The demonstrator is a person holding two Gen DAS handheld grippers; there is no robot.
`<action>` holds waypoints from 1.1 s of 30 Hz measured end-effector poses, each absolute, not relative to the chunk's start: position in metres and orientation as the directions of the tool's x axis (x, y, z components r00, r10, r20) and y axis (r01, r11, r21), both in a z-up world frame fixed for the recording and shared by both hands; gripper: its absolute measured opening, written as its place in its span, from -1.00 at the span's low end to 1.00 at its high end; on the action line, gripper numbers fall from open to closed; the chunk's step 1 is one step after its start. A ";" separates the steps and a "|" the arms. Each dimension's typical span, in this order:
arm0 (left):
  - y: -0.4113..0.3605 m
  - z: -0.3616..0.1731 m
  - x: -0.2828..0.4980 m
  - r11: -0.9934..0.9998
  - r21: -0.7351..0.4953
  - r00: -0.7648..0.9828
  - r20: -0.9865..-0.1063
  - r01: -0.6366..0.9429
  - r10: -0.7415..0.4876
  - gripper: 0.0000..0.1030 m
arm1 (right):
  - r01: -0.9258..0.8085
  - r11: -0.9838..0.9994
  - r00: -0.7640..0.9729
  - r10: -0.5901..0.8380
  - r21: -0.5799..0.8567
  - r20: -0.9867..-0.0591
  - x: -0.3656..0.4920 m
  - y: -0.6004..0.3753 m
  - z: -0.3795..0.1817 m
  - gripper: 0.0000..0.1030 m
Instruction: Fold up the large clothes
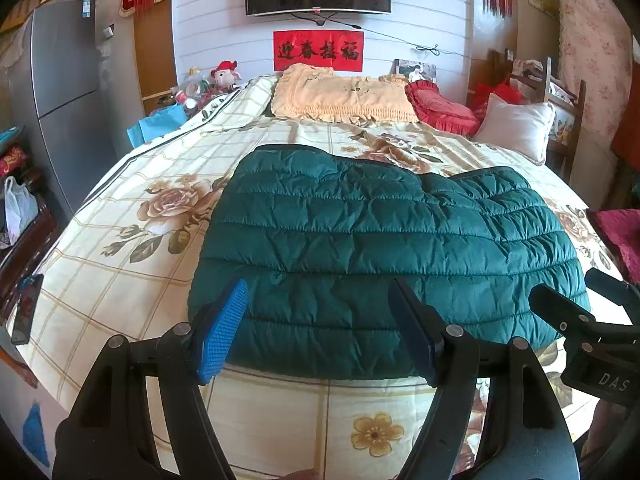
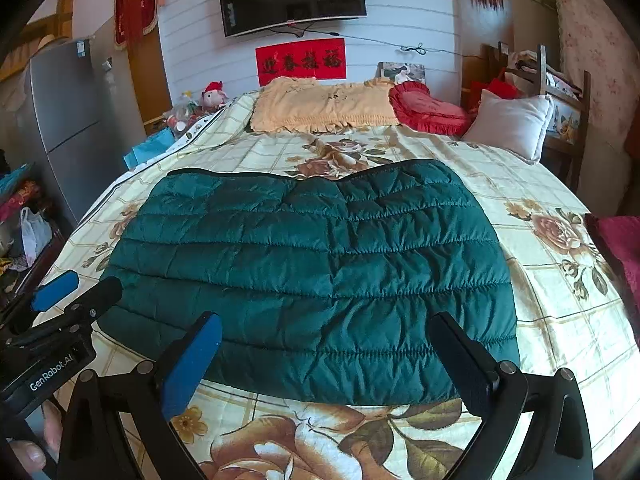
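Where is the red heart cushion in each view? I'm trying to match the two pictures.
Left wrist: red cushion upper right of centre, at the bed's head, between the cream pillow and white pillow.
Right wrist: red cushion upper right, same neighbours.
Shared landmark: red banner under the TV.

A dark green quilted jacket lies folded flat on the floral bedspread of the bed. The right hand-held gripper hovers over the jacket's near edge, jaws apart, nothing between the pads. The left hand-held gripper enters at lower left, just beside the jacket's left corner. A yellow pillow, a red cushion and a white pillow line the far end.
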State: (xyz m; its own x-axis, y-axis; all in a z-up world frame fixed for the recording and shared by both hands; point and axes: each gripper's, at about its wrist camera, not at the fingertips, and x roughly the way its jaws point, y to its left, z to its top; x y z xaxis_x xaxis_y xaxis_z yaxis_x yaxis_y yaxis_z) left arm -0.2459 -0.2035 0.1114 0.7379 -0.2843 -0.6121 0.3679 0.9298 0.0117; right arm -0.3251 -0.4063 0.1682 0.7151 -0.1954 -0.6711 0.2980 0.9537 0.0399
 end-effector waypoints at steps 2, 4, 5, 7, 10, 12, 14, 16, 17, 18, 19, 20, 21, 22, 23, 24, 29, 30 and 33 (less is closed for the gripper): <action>-0.203 0.111 -0.246 0.929 0.010 0.737 -0.613 0.369 -0.286 0.42 | 0.298 0.954 0.714 -0.191 0.045 -0.674 -0.325 -0.407 0.167 1.00; -0.204 0.111 -0.246 0.930 0.015 0.738 -0.613 0.368 -0.283 0.42 | 0.298 0.953 0.713 -0.188 0.048 -0.675 -0.325 -0.407 0.166 1.00; -0.204 0.111 -0.246 0.929 0.014 0.736 -0.614 0.369 -0.283 0.42 | 0.298 0.953 0.712 -0.189 0.048 -0.676 -0.325 -0.407 0.165 1.00; -0.204 0.110 -0.246 0.929 0.014 0.735 -0.615 0.371 -0.285 0.42 | 0.299 0.953 0.711 -0.188 0.049 -0.678 -0.325 -0.407 0.165 1.00; -0.204 0.109 -0.246 0.928 0.011 0.733 -0.617 0.371 -0.286 0.42 | 0.299 0.952 0.710 -0.182 0.058 -0.681 -0.324 -0.408 0.163 1.00; -0.204 0.109 -0.246 0.928 0.010 0.733 -0.616 0.371 -0.287 0.42 | 0.301 0.951 0.709 -0.180 0.062 -0.682 -0.324 -0.409 0.163 1.00; -0.204 0.109 -0.245 0.928 0.012 0.732 -0.618 0.372 -0.286 0.42 | 0.302 0.951 0.708 -0.180 0.062 -0.683 -0.323 -0.409 0.162 1.00; -0.204 0.108 -0.245 0.928 0.013 0.732 -0.619 0.373 -0.285 0.42 | 0.302 0.951 0.707 -0.181 0.061 -0.683 -0.323 -0.409 0.162 1.00; -0.205 0.107 -0.245 0.928 0.014 0.731 -0.620 0.374 -0.285 0.42 | 0.301 0.952 0.708 -0.178 0.064 -0.684 -0.323 -0.409 0.162 1.00; -0.205 0.107 -0.244 0.927 0.015 0.731 -0.620 0.374 -0.285 0.42 | 0.300 0.952 0.708 -0.175 0.066 -0.684 -0.323 -0.410 0.161 1.00; -0.205 0.107 -0.244 0.927 0.016 0.730 -0.621 0.374 -0.284 0.42 | 0.300 0.952 0.708 -0.174 0.067 -0.685 -0.323 -0.410 0.161 1.00; -0.206 0.106 -0.244 0.927 0.016 0.730 -0.622 0.374 -0.284 0.42 | 0.300 0.952 0.707 -0.175 0.067 -0.685 -0.323 -0.410 0.160 1.00; -0.206 0.105 -0.244 0.927 0.016 0.730 -0.621 0.374 -0.284 0.42 | 0.300 0.952 0.707 -0.175 0.066 -0.685 -0.323 -0.410 0.160 1.00; -0.206 0.106 -0.244 0.928 0.016 0.731 -0.621 0.373 -0.283 0.42 | 0.300 0.952 0.707 -0.175 0.067 -0.685 -0.323 -0.411 0.160 1.00; -0.206 0.106 -0.244 0.927 0.017 0.730 -0.622 0.374 -0.283 0.42 | 0.300 0.952 0.707 -0.174 0.067 -0.685 -0.323 -0.410 0.161 1.00; -0.206 0.105 -0.244 0.927 0.017 0.730 -0.622 0.374 -0.283 0.42 | 0.301 0.951 0.707 -0.174 0.068 -0.686 -0.323 -0.411 0.160 1.00; -0.206 0.105 -0.244 0.927 0.016 0.730 -0.622 0.374 -0.283 0.42 | 0.302 0.950 0.706 -0.171 0.074 -0.688 -0.322 -0.412 0.158 1.00; -0.206 0.105 -0.244 0.927 0.015 0.730 -0.621 0.374 -0.285 0.42 | 0.302 0.950 0.705 -0.172 0.072 -0.688 -0.322 -0.412 0.158 1.00; -0.206 0.105 -0.244 0.927 0.017 0.729 -0.623 0.375 -0.283 0.42 | 0.302 0.951 0.705 -0.172 0.072 -0.688 -0.321 -0.412 0.158 1.00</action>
